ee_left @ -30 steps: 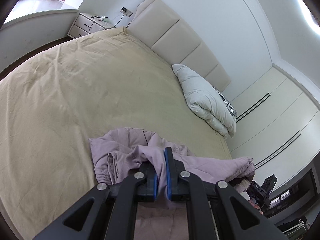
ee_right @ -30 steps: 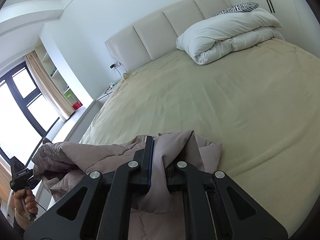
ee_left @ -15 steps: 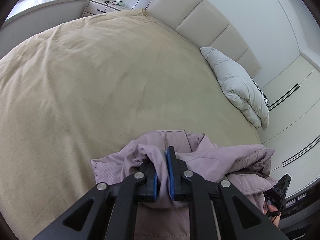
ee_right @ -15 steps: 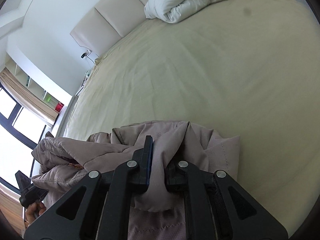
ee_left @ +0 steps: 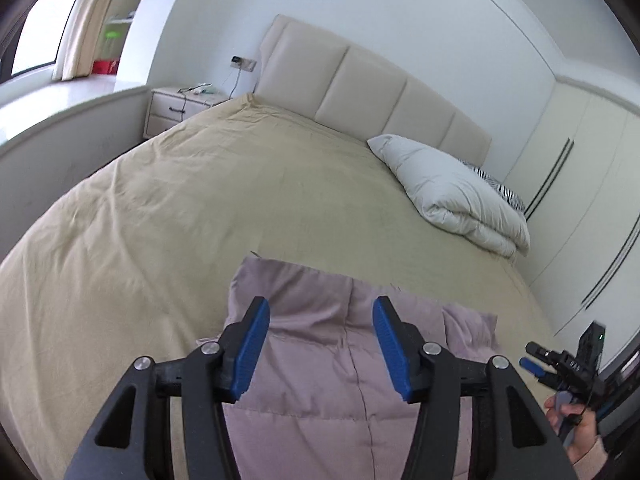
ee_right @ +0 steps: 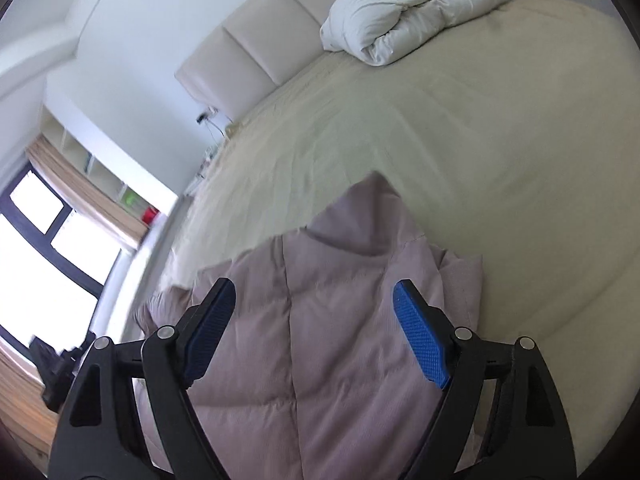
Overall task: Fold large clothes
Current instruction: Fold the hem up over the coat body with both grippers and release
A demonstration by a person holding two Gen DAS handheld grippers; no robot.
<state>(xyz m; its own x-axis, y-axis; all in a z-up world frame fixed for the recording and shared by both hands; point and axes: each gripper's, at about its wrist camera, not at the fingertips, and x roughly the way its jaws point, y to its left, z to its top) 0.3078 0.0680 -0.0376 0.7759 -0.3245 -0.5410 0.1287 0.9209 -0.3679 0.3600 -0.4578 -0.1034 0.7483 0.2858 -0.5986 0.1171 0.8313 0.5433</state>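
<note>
A mauve quilted jacket lies on the beige bed near its foot edge; it also shows in the right wrist view. My left gripper is open and empty, hovering just above the jacket. My right gripper is open and empty too, above the jacket's other side. The right gripper also shows in the left wrist view, held in a hand at the lower right. The jacket's near part is hidden behind the gripper bodies.
A folded white duvet and a zebra pillow lie by the padded headboard. A bedside table stands at the far left corner. Wardrobe doors run along the right. A window is at the left.
Both grippers have opened and let go of the jacket. The bunched jacket now lies spread flatter on the bed. Both cameras have tilted up and drawn back.
</note>
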